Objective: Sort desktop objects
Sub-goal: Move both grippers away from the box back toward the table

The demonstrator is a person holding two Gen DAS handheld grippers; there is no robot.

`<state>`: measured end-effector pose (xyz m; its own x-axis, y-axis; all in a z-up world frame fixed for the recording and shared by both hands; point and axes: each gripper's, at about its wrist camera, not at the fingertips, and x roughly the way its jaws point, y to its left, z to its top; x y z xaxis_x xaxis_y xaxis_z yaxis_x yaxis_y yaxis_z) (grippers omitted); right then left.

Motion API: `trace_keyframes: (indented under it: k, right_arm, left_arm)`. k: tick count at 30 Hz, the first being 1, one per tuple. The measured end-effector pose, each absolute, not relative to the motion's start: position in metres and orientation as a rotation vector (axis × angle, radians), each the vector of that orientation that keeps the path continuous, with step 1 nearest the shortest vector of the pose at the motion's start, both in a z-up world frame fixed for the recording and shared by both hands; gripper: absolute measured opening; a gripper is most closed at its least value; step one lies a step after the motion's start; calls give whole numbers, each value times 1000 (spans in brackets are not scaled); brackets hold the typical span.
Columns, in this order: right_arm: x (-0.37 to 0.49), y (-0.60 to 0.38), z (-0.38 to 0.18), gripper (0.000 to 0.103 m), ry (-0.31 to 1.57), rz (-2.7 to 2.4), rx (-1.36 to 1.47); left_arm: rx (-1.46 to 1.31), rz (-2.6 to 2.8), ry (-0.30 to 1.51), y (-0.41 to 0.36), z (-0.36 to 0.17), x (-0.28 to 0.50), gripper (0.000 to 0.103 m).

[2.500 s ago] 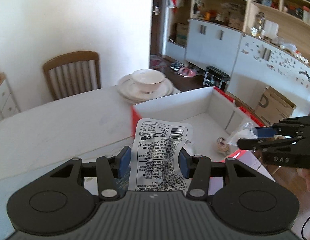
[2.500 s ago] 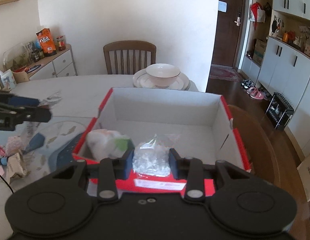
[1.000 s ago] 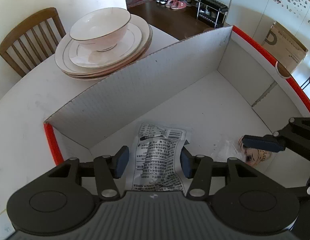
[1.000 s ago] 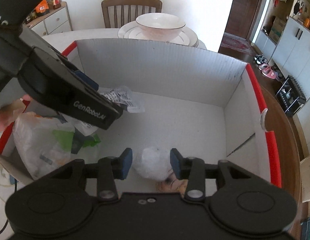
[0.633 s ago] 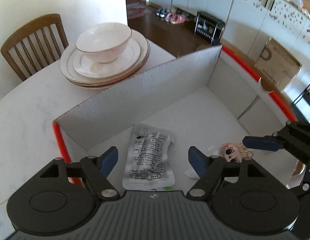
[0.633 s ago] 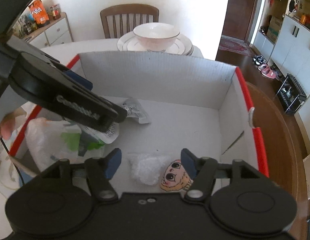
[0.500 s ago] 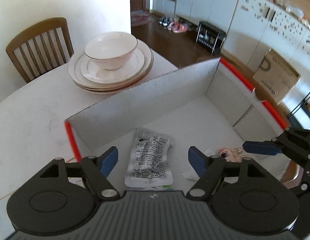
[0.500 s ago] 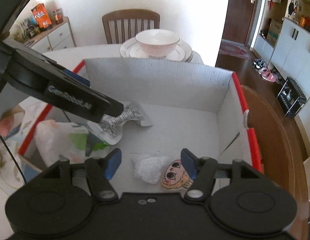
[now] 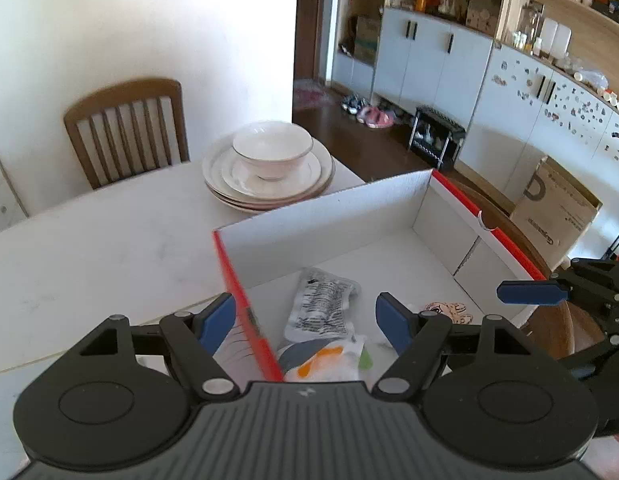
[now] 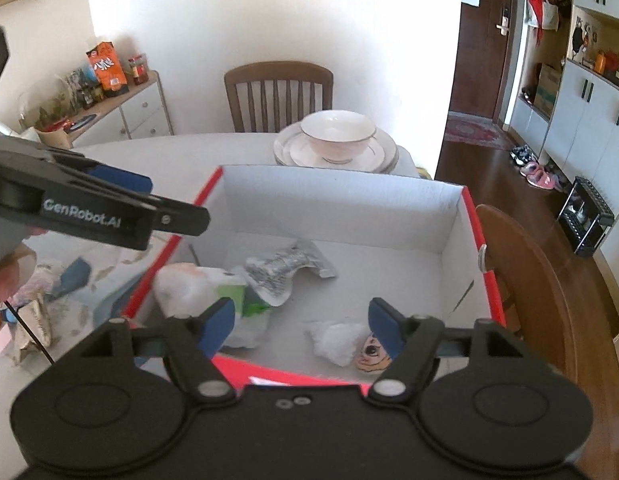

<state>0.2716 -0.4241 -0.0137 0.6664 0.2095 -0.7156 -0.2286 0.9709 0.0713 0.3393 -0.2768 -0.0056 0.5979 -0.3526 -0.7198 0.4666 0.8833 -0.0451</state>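
Observation:
A white cardboard box with a red rim point(image 9: 489, 232) point(image 10: 337, 208) stands on the table. On its floor lie a silver printed sachet point(image 9: 321, 312) point(image 10: 285, 268), a crumpled clear wrapper point(image 10: 337, 338) beside a cartoon face sticker point(image 10: 371, 354) point(image 9: 443, 308), and a white bag with green and orange print point(image 10: 197, 292) point(image 9: 329, 364). My left gripper point(image 9: 305, 318) hangs open above the box's left rim, holding nothing; the right wrist view shows it at the left point(image 10: 121, 200). My right gripper point(image 10: 301, 322) hovers over the near rim, its jaws opening with nothing pressed between them.
A bowl on stacked plates point(image 9: 269, 176) point(image 10: 337, 144) sits behind the box, with a wooden chair point(image 9: 125, 128) beyond. Loose wrappers point(image 10: 29, 312) lie on the table left of the box. A second chair back point(image 10: 529, 264) stands at the right, and a sideboard point(image 10: 121, 116) against the far wall.
Both grippers opened, letting the sachet and the clear wrapper drop onto the box floor. Both then rose and drew back from the box; the left also shifted left over the rim.

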Motion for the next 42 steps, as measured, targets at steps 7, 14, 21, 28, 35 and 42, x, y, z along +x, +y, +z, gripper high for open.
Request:
trace_keyframes:
  k: [7, 14, 21, 28, 35, 42]
  right_arm:
    - [249, -397, -6, 80, 777, 267, -28]
    - [226, -358, -2, 85, 756, 288, -33]
    - [210, -312, -3, 90, 760, 285, -11]
    - [195, -259, -8, 90, 771, 290, -27]
    - [182, -211, -16, 90, 767, 299, -56]
    - [181, -170, -36, 91, 790, 307, -81]
  left_arm:
    - [112, -470, 750, -240, 6, 302, 76]
    - [115, -469, 715, -194, 9, 270, 76]
    - [98, -456, 708, -132, 8, 245, 78]
    - [69, -426, 733, -68, -4, 223, 81]
    - [37, -410, 775, -6, -22, 211, 84]
    - [46, -385, 775, 43, -41, 197, 102]
